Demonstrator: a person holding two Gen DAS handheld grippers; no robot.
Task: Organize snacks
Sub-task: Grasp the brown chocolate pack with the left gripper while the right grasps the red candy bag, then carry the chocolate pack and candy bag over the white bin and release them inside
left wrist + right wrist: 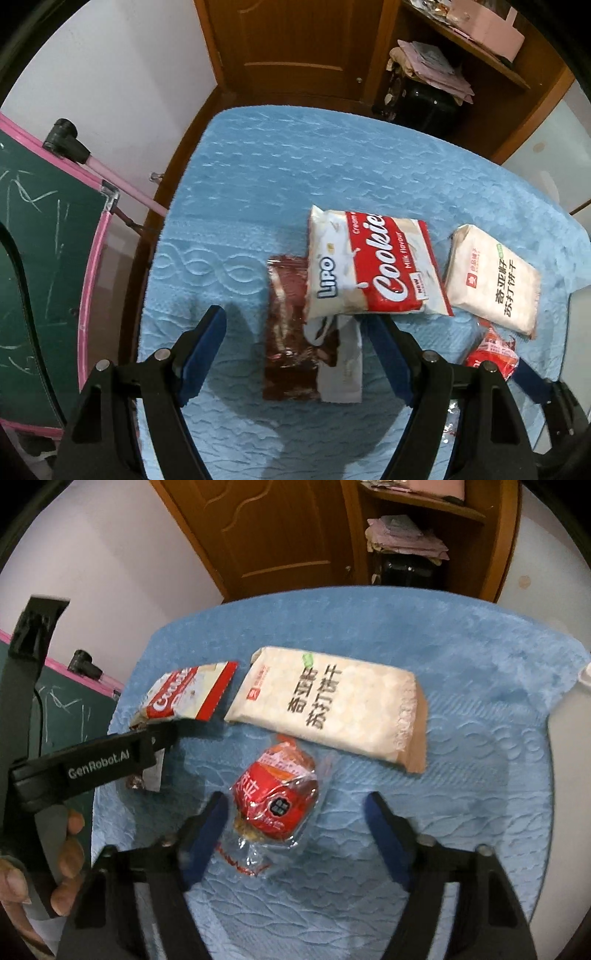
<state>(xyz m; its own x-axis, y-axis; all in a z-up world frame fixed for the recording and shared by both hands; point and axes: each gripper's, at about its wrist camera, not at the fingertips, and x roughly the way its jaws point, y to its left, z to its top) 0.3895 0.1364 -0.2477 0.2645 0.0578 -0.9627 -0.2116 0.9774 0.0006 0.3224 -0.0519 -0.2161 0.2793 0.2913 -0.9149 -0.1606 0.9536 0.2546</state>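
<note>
Only left wrist shows brown packet (291, 332) (under cookies (373, 266)).

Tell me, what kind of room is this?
Probably a room in someone's home. A carved brown wooden door stands beside a wooden shelf stacked with pink papers, a green chalkboard with a pink frame leans at one side, and snack packets lie on a blue quilted table cover.

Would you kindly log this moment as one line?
left tongs: open over brown packet | right tongs: open around red snack | nothing lifted
</note>
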